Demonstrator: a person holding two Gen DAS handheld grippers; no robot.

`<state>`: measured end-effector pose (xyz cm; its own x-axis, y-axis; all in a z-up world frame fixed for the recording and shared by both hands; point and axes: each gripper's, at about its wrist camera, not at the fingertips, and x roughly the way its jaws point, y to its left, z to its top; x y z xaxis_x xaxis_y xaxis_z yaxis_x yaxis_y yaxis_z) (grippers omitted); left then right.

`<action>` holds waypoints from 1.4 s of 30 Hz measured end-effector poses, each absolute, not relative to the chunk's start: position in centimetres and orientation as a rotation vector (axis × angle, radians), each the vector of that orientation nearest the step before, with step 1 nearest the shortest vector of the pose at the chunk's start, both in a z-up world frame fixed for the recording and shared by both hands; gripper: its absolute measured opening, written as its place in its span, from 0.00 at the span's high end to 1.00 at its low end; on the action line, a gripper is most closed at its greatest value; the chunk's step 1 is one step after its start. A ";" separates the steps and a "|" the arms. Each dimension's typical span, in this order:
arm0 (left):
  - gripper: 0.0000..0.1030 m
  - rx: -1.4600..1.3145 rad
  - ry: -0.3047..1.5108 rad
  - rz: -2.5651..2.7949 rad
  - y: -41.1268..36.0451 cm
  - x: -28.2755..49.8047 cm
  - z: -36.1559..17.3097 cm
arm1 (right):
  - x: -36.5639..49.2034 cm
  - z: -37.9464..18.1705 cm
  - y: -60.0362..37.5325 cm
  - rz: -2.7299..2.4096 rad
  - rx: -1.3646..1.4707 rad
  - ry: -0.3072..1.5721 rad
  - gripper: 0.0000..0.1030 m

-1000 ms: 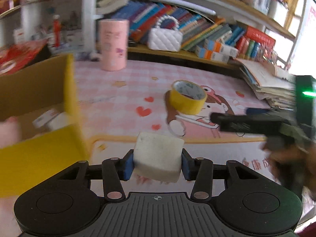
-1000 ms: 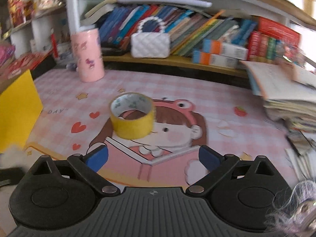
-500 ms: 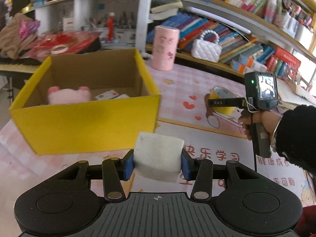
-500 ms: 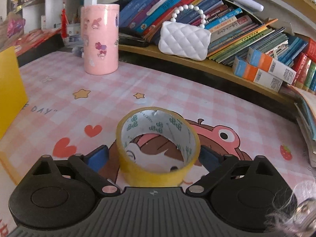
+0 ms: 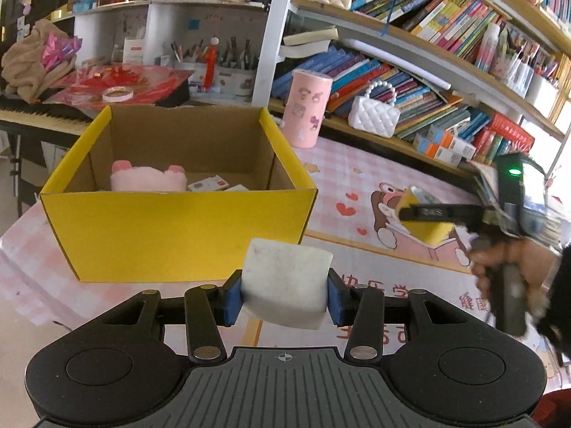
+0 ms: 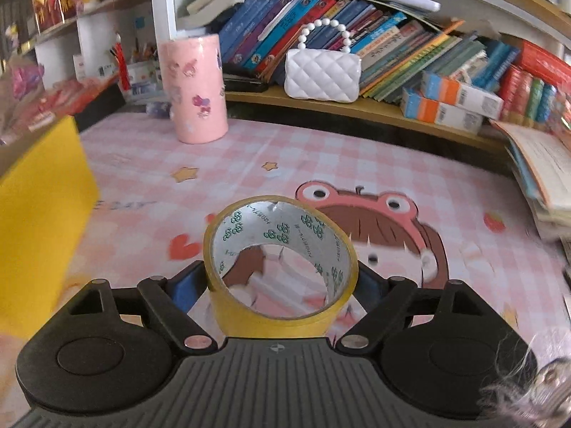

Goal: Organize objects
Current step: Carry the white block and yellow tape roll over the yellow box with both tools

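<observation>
My left gripper is shut on a white foam block and holds it above the mat, in front of the yellow cardboard box. The box holds a pink plush and small cards. My right gripper is shut on a yellow tape roll, lifted and tilted above the pink mat. In the left wrist view the right gripper holds the tape roll to the right of the box. The box corner shows at the left of the right wrist view.
A pink cylinder and a white quilted purse stand at the back by a bookshelf. A stack of papers lies at the right. A piano keyboard and red clutter sit behind the box.
My right gripper closed on the tape roll and lifted it off the mat. My left gripper with the foam block pulled back and up, bringing the box into fuller view.
</observation>
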<state>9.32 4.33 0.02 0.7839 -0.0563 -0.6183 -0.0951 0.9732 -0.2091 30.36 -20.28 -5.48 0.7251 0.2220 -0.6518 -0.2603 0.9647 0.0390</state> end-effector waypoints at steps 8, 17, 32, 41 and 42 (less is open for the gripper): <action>0.57 -0.265 0.653 0.018 5.9 8.1 -0.6 | 20.3 -1.4 -18.0 0.342 0.047 0.779 0.18; 0.57 -0.257 0.653 -0.004 7.8 4.8 -0.8 | 12.4 -1.2 -11.9 0.450 -0.076 0.736 0.18; 0.57 -0.260 0.641 0.026 13.0 -1.5 -0.4 | 6.3 -1.3 -6.5 0.482 -0.072 0.746 0.18; 0.57 -0.269 0.605 0.020 15.1 -3.4 0.1 | 4.0 -0.9 -4.2 0.484 -0.084 0.728 0.18; 0.57 -0.271 0.601 0.018 15.3 -3.5 0.1 | 3.8 -0.9 -4.0 0.485 -0.088 0.726 0.18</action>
<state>-3.45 15.30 0.15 0.8256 -0.0617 -0.5609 -0.0956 0.9643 -0.2468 3.84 -3.96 -0.88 0.6429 0.3948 -0.6564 -0.4550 0.8862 0.0874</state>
